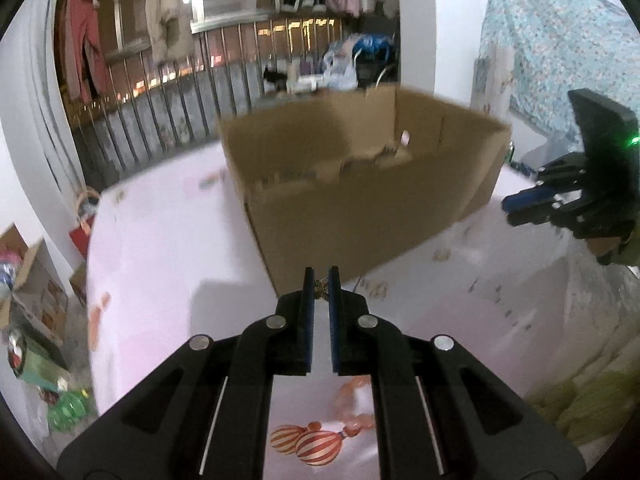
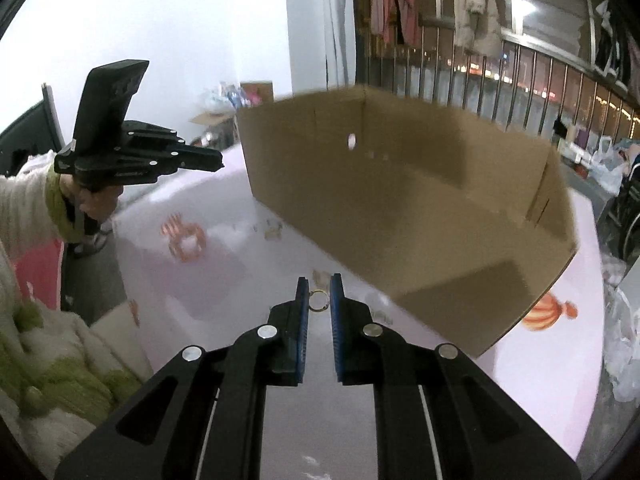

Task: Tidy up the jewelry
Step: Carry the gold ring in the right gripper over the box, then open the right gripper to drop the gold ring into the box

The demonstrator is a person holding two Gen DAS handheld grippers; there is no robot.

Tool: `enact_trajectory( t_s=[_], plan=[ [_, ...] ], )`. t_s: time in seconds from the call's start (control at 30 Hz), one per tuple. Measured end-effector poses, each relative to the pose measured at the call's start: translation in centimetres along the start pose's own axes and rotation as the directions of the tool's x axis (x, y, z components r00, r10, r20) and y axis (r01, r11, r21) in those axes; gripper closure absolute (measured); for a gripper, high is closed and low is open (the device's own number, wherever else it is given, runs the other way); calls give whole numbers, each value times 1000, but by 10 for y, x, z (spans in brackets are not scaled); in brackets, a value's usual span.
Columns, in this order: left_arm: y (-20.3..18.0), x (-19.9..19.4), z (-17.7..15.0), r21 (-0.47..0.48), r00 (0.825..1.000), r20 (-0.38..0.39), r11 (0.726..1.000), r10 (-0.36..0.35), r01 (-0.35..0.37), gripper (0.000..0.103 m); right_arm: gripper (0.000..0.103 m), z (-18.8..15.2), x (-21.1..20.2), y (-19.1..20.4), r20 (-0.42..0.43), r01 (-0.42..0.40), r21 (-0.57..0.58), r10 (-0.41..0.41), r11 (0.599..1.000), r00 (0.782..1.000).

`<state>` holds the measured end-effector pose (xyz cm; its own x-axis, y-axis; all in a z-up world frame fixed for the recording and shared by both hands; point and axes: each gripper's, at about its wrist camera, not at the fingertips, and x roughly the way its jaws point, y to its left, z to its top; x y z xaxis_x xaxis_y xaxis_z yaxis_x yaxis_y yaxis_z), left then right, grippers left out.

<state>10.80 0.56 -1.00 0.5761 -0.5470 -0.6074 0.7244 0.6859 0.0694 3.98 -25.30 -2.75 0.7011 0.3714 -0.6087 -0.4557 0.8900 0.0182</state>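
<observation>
My left gripper [image 1: 321,285] is shut on a small gold butterfly-shaped ornament [image 1: 321,289], held just above the pink tablecloth in front of an open cardboard box [image 1: 352,204]. From the other hand's view the same gripper [image 2: 216,161] appears at the left, held by a hand in a white and green sleeve. My right gripper [image 2: 319,299] is shut on a small gold ring [image 2: 319,300], lifted before the box [image 2: 420,216]. That gripper [image 1: 510,210] also juts in at the right edge of the left wrist view. An orange bead bracelet [image 1: 352,408] lies on the cloth under my left gripper.
The round table [image 1: 160,272] wears a pink cloth printed with striped balloons. More small jewelry bits [image 2: 272,232] lie near the box's near wall. Behind are a metal railing [image 1: 168,108] with hanging clothes, bags, and floor clutter at the left.
</observation>
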Motion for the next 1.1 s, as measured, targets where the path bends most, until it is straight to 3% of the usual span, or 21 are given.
enact_trajectory(
  t_s=[0.2,0.33,0.5,0.6,0.7,0.9,0.97,1.1],
  plan=[
    [-14,-34,51,50,991,133,999,-18,11,97,92,40,-31,0,130,-14,-32,18,999,991],
    [-19,-21,83,61,985,166,998,-40,30,97,92,66,-35,-16,171,-17,-26,21,1000,985],
    [-7,42,112,-11,997,68,1000,-26,27,99,92,88,-7,-50,117,-9,17,7,1000,993],
    [1,73,120,-85,998,8,994,-65,66,100,92,90,18,-68,59,17,53,-20,998,998],
    [0,99,126,-83,997,-33,994,-69,66,100,92,88,32,-82,18,27,85,-28,996,999],
    [-5,118,124,-27,996,-79,999,-49,47,98,91,83,42,-102,-14,48,131,-47,990,999],
    [-5,118,123,-26,996,-77,999,-36,35,90,91,82,41,-105,-16,49,138,-47,989,999],
    [0,115,120,-43,997,-75,999,-27,24,88,81,81,37,-110,-4,57,155,-57,986,998]
  ],
)
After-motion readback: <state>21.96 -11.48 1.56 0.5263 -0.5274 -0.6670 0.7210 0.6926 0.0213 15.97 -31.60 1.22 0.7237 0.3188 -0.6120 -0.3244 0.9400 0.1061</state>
